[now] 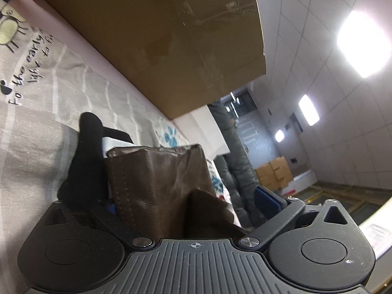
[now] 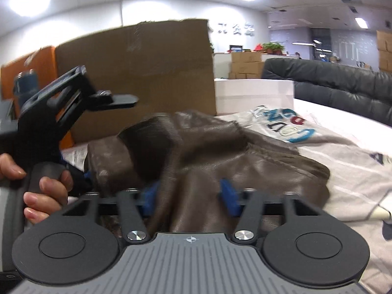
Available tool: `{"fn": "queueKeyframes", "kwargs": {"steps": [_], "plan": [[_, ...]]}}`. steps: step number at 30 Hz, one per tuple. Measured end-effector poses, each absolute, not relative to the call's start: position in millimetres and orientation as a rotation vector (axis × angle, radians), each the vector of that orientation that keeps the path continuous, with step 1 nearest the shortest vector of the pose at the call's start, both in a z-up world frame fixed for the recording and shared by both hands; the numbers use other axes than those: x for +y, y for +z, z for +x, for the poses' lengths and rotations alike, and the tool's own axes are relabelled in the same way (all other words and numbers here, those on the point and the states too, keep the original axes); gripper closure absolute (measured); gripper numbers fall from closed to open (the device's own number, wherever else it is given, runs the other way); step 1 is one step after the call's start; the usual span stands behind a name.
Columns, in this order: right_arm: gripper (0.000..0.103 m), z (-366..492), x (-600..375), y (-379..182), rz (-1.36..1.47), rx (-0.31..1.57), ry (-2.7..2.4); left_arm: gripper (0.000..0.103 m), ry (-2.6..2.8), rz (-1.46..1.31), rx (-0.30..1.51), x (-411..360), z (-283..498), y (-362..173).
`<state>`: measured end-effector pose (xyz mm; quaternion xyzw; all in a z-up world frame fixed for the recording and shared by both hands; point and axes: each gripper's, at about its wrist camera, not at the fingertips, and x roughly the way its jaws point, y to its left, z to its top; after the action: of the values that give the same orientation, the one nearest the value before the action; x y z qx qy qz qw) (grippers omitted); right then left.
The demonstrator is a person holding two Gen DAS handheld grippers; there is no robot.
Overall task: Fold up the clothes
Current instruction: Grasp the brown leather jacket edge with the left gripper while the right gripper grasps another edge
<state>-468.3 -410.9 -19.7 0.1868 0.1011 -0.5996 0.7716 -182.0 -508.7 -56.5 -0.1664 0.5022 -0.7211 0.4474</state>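
A brown leather garment [image 2: 220,152] lies bunched on the printed sheet [image 2: 355,171]. My right gripper [image 2: 189,196] has its blue pads [image 2: 229,196] on either side of a fold of the leather, which fills the gap between them. The left gripper's body [image 2: 56,112] shows at the left of this view, held by a hand, beside the garment. In the left wrist view my left gripper [image 1: 193,203] has a raised fold of the brown leather garment [image 1: 159,186] between its blue pads [image 1: 267,201]. A black piece of cloth [image 1: 85,161] lies just left of it.
A large cardboard box [image 2: 147,73] stands right behind the garment, with an orange box [image 2: 29,58] to its left. A white box [image 2: 254,93] and a black leather sofa [image 2: 343,85] lie behind on the right. The sheet [image 1: 49,98] carries printed text.
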Motion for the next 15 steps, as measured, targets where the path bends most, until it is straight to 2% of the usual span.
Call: {"fn": "queueKeyframes", "kwargs": {"steps": [1, 3, 4, 6, 10, 15], "plan": [[0.082, -475, -407, -18, 0.425, 0.180, -1.292, 0.016, -1.767, -0.375, 1.202, -505, -184, -55], [0.087, -489, -398, -17, 0.454, 0.094, -1.294, 0.052, -1.735, -0.305, 1.117, -501, -191, -55], [0.089, -497, -393, -16, 0.468, 0.054, -1.298, 0.060, -1.737, -0.292, 1.085, -502, -194, -58], [0.091, -511, -385, -15, 0.500, -0.025, -1.303, 0.089, -1.770, -0.306, 1.020, -485, -196, -46], [0.097, -525, -362, 0, 0.467, -0.149, -1.306, 0.092, -1.831, -0.333, 0.890, -452, -200, -23], [0.098, -524, -332, 38, 0.350, -0.265, -1.278, 0.092, -1.901, -0.366, 0.723, -411, -206, 5]]}}
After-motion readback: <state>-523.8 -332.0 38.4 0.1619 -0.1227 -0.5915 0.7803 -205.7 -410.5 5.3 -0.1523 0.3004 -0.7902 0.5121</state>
